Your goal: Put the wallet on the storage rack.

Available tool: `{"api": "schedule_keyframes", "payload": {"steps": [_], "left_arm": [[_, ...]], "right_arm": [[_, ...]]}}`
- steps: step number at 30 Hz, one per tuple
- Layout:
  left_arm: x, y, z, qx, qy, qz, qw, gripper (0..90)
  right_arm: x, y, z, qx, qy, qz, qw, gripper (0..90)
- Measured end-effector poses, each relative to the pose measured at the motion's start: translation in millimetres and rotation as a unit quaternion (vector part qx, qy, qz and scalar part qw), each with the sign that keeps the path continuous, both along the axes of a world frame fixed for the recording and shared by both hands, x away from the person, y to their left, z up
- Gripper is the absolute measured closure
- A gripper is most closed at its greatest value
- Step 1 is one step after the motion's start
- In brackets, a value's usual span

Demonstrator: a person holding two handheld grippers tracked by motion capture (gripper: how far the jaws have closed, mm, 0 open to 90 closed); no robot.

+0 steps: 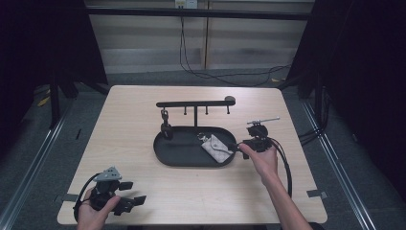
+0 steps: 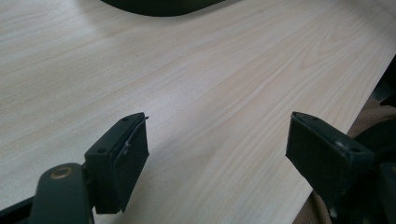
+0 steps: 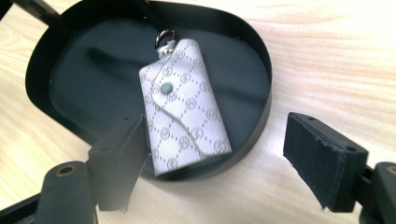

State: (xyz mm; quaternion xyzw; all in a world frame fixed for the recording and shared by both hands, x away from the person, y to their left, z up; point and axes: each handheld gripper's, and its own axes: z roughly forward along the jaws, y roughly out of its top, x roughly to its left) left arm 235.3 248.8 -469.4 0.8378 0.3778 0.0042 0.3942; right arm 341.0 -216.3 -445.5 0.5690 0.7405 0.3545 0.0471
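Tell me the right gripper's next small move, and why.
Probably back away from the tray. The right gripper is open, its pads clear of the pouch, which lies flat in the tray, so the drop looks done.

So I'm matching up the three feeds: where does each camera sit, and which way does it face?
High view: fixed above the person's side, looking forward and down on the table; both forearms enter from below, left tongs near the front edge, right tongs by the black tray.
Left gripper view: rides the left tongs, looking along open jaws over bare wood.
Right gripper view: rides the right tongs, facing the patterned key pouch in the tray, jaws open.
Shared: the pouch and tray appear in the high and right gripper views.
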Motion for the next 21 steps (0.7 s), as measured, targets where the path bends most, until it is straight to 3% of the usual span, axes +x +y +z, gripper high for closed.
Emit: {"api": "schedule_keyframes", "payload": {"steps": [4, 7, 21], "left_arm": [[-0.2, -0.1, 0.5, -0.001, -0.003, 0.001, 1.0000, 20.7], [-0.1, -0.1, 0.8, 0.003, -0.002, -0.003, 1.0000, 20.6], [-1.2, -0.1, 1.1, -0.010, -0.006, 0.005, 0.9999, 20.6]], "right_arm": [[-8.0, -1.8, 0.0, -0.003, -0.008, 0.005, 1.0000, 21.1], [-18.0, -3.7, -0.2, -0.040, -0.015, 0.007, 0.9991, 20.1], [-58.0, -18.4, -3.0, -0.036, -0.034, 0.017, 0.9986, 20.0]]}}
